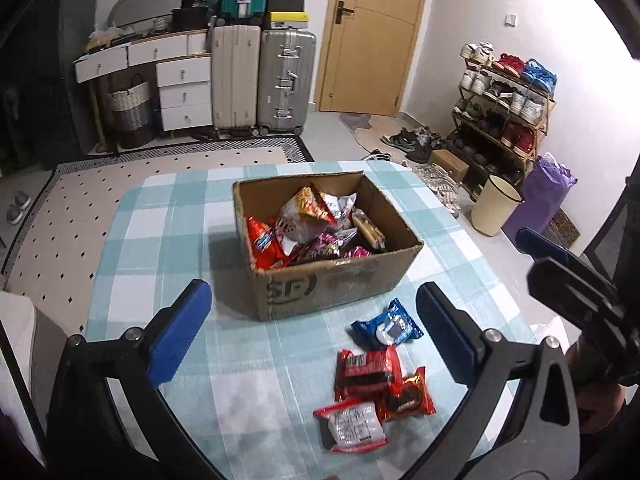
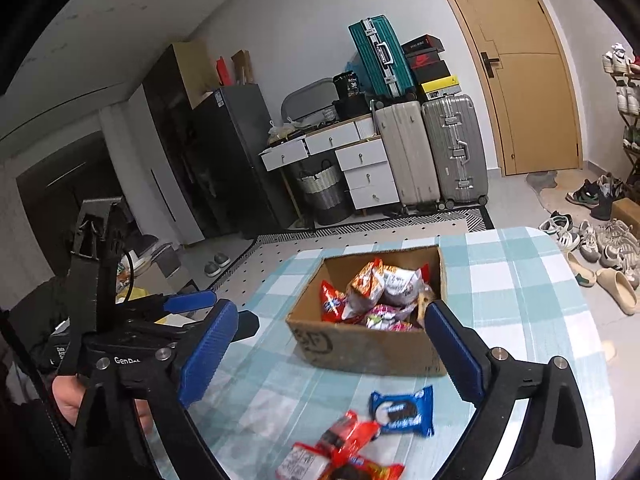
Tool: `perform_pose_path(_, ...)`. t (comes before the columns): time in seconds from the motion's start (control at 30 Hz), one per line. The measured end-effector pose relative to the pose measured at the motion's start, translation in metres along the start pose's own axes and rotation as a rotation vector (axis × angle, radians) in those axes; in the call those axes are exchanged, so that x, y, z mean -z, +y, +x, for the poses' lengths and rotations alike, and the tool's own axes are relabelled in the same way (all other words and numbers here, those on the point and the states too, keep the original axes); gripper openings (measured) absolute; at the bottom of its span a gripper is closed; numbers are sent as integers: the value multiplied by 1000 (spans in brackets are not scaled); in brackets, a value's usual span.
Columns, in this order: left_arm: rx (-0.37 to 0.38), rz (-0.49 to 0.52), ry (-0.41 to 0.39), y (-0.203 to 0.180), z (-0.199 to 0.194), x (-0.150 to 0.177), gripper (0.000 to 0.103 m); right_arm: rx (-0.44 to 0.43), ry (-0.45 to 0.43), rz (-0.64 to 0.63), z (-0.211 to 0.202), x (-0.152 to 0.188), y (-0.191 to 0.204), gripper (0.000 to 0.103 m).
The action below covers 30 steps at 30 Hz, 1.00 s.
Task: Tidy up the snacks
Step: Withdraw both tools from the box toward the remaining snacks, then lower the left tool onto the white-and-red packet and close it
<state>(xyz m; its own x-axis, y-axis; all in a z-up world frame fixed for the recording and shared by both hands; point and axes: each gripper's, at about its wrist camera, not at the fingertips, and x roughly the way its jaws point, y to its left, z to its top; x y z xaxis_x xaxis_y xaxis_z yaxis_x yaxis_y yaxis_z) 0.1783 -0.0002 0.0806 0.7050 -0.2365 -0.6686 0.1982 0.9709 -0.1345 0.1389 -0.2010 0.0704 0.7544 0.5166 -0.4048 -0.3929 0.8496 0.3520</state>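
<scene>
Snacks fill the cardboard box (image 1: 320, 240) mid-tabletop; four loose packets (image 1: 380, 376) lie toward the near edge, both grippers' jaws wide and empty, left gripper (image 1: 312, 336), right gripper (image 2: 332, 352).

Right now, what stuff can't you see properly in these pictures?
- Snacks at the bottom of the cardboard box: both views, buried under the top packets and the box walls.
- Red packets: right wrist view, blurred and cut off by the bottom edge.
- Print on the white-label packet: left wrist view, too small to read.
- Shoe rack: right wrist view, cut by the right edge.
</scene>
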Motion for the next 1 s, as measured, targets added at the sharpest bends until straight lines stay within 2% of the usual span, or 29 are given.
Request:
perform_pose_path(0.37,-25,15,5,-14,-10,47,102,6,7,-8,-32,32,9,100)
perform_pose_path(0.5,-26,1,44,-15,-3,67,102,15,3,-3,-42,45,11,101)
perform_pose_path(0.73,-68,8,118,-18,20,104,102,37,8,-10,-54,66,13,102)
perform_pose_path(1.0,-71,6,198,-21,52,135,102,64,14,6,-59,89,11,102)
